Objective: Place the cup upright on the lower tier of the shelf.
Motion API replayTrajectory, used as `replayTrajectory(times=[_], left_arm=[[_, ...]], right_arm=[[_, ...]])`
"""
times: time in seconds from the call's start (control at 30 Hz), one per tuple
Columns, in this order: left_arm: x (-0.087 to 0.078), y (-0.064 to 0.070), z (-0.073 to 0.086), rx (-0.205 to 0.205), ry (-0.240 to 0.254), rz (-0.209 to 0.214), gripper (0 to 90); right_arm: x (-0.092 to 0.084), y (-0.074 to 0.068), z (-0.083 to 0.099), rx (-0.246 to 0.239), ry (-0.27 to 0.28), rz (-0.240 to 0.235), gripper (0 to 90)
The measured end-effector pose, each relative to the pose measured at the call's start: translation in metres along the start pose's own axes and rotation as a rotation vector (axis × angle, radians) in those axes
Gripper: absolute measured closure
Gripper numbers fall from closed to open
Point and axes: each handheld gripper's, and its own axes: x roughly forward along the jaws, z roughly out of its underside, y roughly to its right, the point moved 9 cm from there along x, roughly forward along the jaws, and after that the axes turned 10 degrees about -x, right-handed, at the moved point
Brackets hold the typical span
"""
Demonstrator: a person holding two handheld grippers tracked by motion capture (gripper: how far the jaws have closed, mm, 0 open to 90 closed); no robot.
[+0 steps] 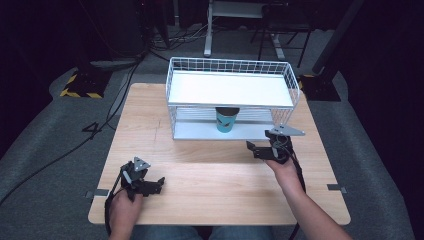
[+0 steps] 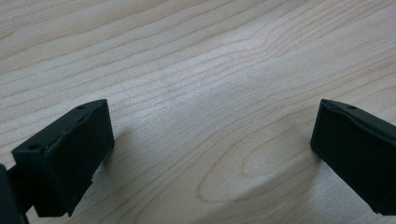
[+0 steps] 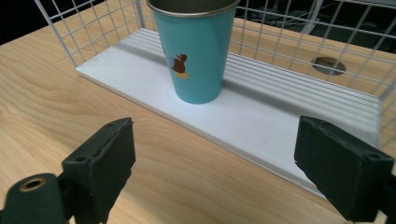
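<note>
A teal cup [image 1: 226, 120] with a small bird print stands upright on the lower shelf of a white wire rack [image 1: 230, 75]; in the right gripper view the cup [image 3: 196, 51] is straight ahead on the white shelf board [image 3: 261, 121]. My right gripper [image 1: 254, 149] hovers open just in front of the rack, to the right of the cup, its jaws wide apart and empty [image 3: 212, 163]. My left gripper [image 1: 160, 183] rests low near the table's front left, open over bare wood [image 2: 212, 140].
The wooden table [image 1: 200, 165] has free room in the middle and at the left. The rack's top shelf [image 1: 230, 89] overhangs the cup. A round hole [image 3: 328, 65] in the tabletop lies behind the rack. Cables run across the floor at the left.
</note>
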Motion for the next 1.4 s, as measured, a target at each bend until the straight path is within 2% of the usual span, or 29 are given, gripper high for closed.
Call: replayTrajectory(times=[0.13,0.17,0.4,0.67,0.77,0.97,1.23,1.3,1.4], left_arm=[[0.000,0.000,0.000,0.000,0.000,0.000,0.0],[0.000,0.000,0.000,0.000,0.000,0.000,0.0],[0.000,0.000,0.000,-0.001,0.000,0.001,0.0],[0.000,0.000,0.000,-0.001,0.000,0.001,0.0],[0.000,0.000,0.000,-0.001,0.000,0.000,0.0],[0.000,0.000,0.000,-0.001,0.000,0.000,0.0],[0.000,0.000,0.000,-0.001,0.000,0.000,0.0],[0.000,0.000,0.000,0.000,0.000,0.000,0.0],[0.000,0.000,0.000,-0.001,0.000,0.000,0.0]], right_arm=[[-0.023,0.008,0.011,0.004,0.010,-0.005,14.0],[-0.023,0.008,0.011,0.004,0.010,-0.005,14.0],[-0.054,0.022,0.029,0.019,0.014,0.005,15.1],[-0.078,0.034,0.056,0.019,-0.016,0.020,15.5],[-0.086,0.037,0.068,0.034,-0.020,0.024,15.6],[-0.093,0.040,0.091,0.011,-0.076,-0.003,15.8],[-0.096,0.043,0.119,0.024,-0.111,0.007,15.8],[-0.096,0.043,0.127,0.033,-0.140,0.012,15.8],[-0.095,0.042,0.134,0.031,-0.154,0.010,15.8]])
